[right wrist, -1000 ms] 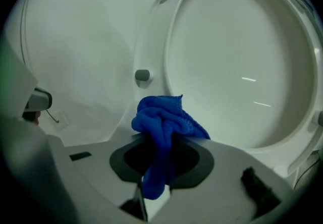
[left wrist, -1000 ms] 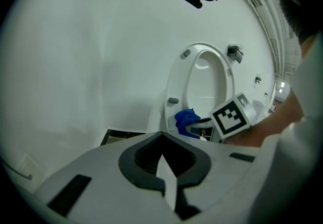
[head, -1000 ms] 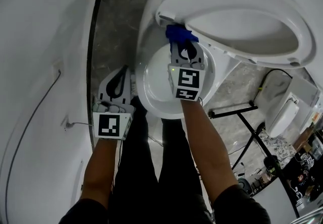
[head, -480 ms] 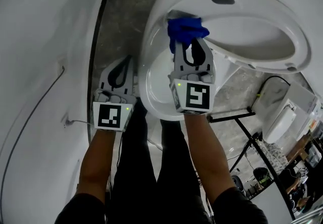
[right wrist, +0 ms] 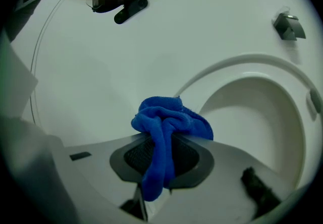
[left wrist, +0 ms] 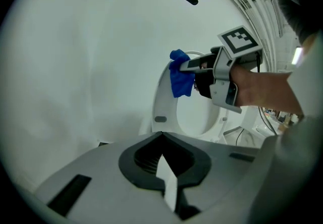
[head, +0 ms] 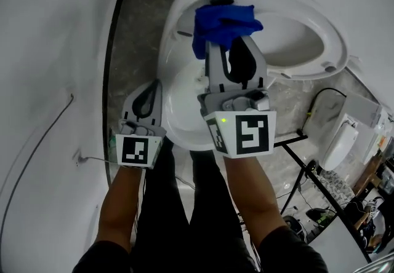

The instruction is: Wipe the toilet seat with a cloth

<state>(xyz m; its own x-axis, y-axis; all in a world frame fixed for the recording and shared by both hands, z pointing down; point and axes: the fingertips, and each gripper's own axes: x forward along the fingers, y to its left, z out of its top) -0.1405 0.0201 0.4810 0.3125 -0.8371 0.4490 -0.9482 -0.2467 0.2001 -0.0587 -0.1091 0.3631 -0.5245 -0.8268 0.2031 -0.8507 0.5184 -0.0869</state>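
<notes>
Right gripper [head: 234, 44] has moved up, clamping blue cloth [head: 221, 23]; left gripper [head: 152, 85] closed, empty.

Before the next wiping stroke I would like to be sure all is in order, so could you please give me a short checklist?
1. Cloth gripped: ok, the right gripper is shut on it.
2. Cloth spread for wiping: not ok, it is bunched, with a tail hanging between the jaws.
3. Toilet seat reachable: ok, it stands raised.
4. Cloth touching the seat: cannot tell, it is at the seat's edge.
5. Left gripper out of the way: ok, shut, empty, low beside the bowl.
</notes>
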